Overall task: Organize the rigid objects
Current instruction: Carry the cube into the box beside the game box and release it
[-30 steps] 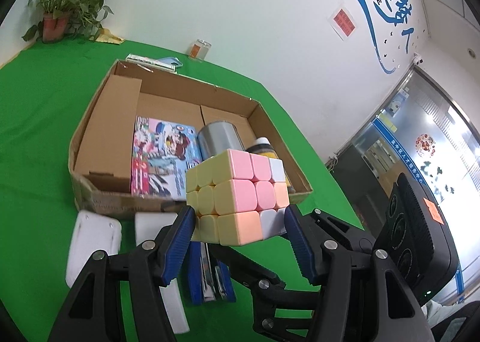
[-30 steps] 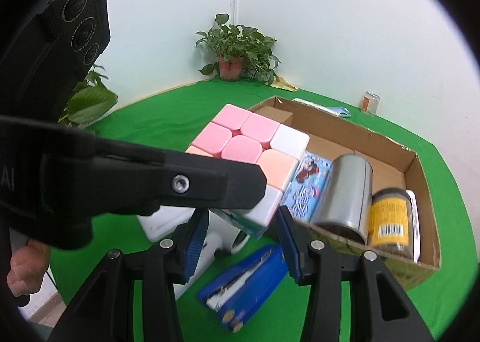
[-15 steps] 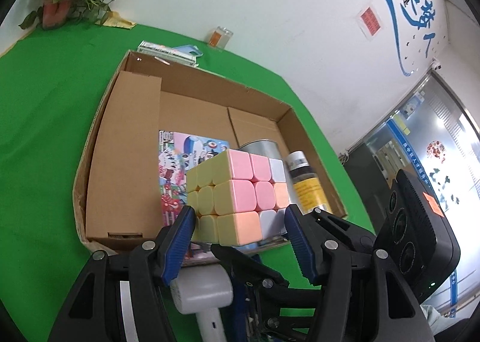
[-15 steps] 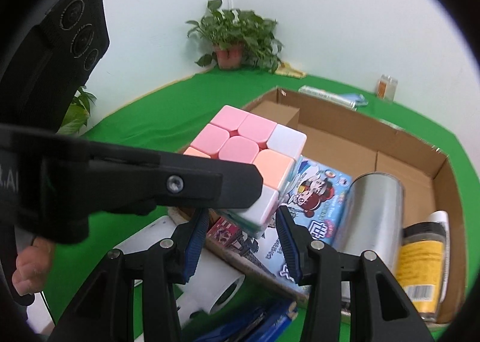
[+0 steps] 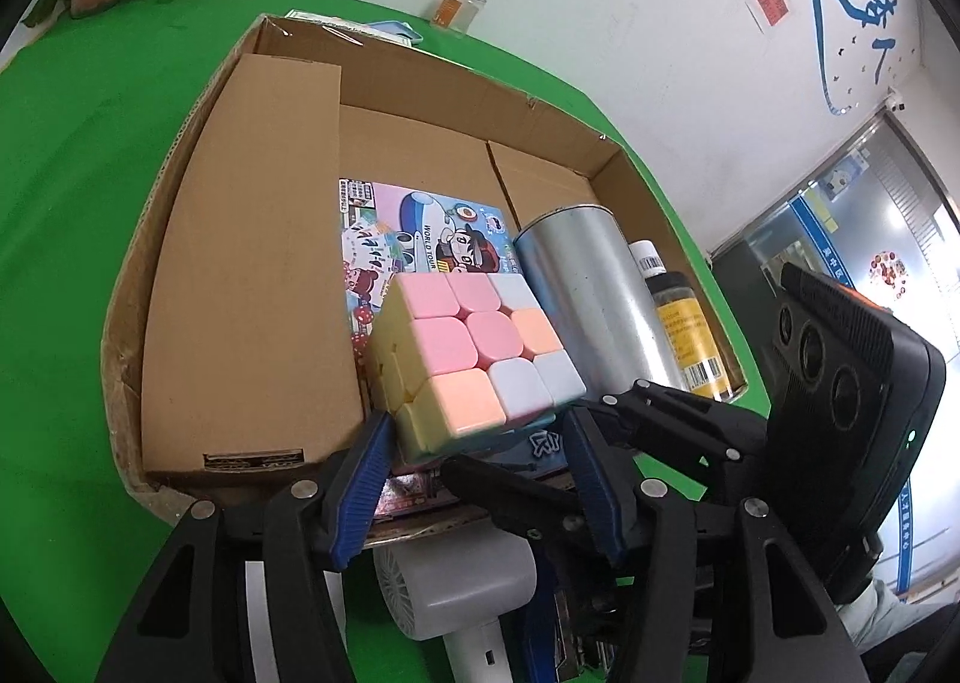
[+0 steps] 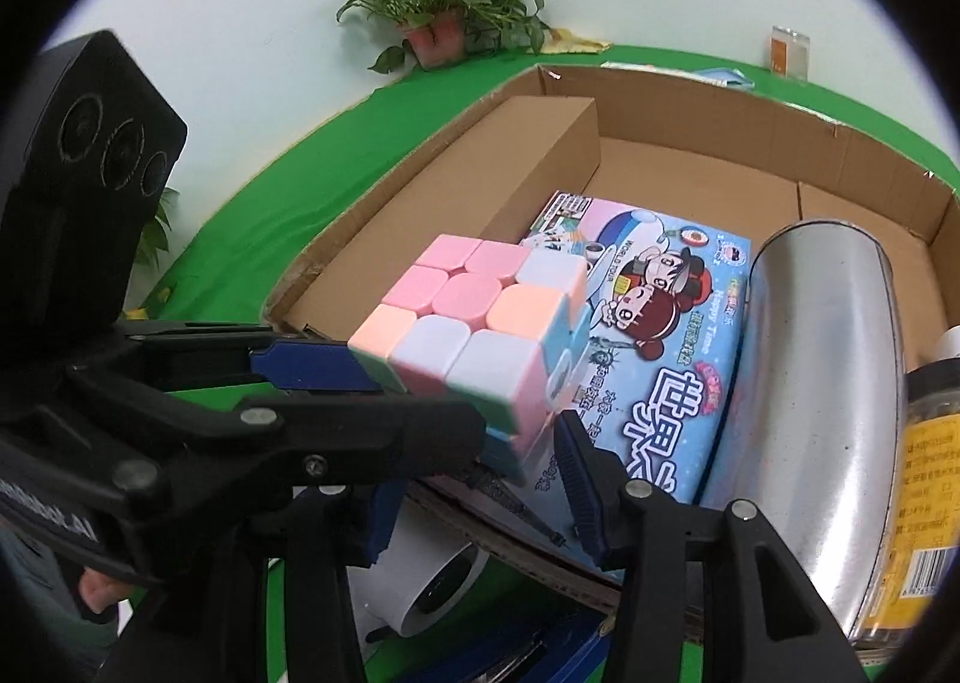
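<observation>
Placing step: puzzle cube [image 5: 474,359] over the near end of the cardboard box [image 5: 240,263], above the game box [image 5: 420,239]. Left hand-held gripper [image 5: 474,479] closing on it; right hand-held gripper [image 6: 474,497] opening, cube between its jaws. Next: lower onto free box floor, release.

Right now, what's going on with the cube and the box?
A person with two handheld grippers holds a pastel puzzle cube over the near edge of the open cardboard box. The left gripper has its pads pressed on the cube's sides. The right gripper straddles its lower corner, with contact partly hidden. A colourful game box and a metal can lie inside.
</observation>
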`<action>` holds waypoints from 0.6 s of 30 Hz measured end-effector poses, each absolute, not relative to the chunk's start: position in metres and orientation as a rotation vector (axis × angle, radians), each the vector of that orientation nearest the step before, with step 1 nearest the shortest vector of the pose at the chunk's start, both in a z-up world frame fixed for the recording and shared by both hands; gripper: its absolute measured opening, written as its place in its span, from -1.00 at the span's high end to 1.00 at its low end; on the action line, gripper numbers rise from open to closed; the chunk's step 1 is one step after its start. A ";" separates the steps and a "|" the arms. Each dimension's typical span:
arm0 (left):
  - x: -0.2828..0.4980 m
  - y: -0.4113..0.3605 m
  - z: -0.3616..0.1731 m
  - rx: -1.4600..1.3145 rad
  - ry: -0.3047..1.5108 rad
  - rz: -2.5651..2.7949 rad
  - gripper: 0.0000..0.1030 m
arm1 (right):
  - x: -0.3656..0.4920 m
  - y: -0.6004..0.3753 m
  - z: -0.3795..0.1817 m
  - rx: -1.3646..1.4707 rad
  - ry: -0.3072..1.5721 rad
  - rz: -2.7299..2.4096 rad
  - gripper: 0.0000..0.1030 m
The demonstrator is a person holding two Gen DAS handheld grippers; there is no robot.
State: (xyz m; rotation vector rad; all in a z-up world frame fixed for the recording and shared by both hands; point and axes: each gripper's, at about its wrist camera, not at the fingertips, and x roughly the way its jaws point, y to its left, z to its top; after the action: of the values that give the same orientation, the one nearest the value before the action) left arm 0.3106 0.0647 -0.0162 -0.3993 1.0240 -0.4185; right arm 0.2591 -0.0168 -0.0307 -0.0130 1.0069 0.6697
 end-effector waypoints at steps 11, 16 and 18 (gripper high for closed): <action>0.305 0.084 -0.006 -0.457 0.990 -0.437 -0.07 | 0.246 -0.010 -0.017 -0.061 0.985 0.761 0.09; 0.301 0.084 -0.007 -0.467 1.013 -0.464 -0.07 | 0.245 -0.012 -0.018 -0.045 0.989 0.774 0.07; 0.298 0.083 -0.007 -0.465 1.018 -0.461 -0.07 | 0.244 -0.016 -0.018 -0.029 0.990 0.770 0.07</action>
State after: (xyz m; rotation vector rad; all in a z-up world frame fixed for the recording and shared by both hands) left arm 0.2977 0.0826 -0.0075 -0.4654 1.0181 -0.4614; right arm 0.2444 -0.0162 -0.0183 -0.0288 0.9904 0.7704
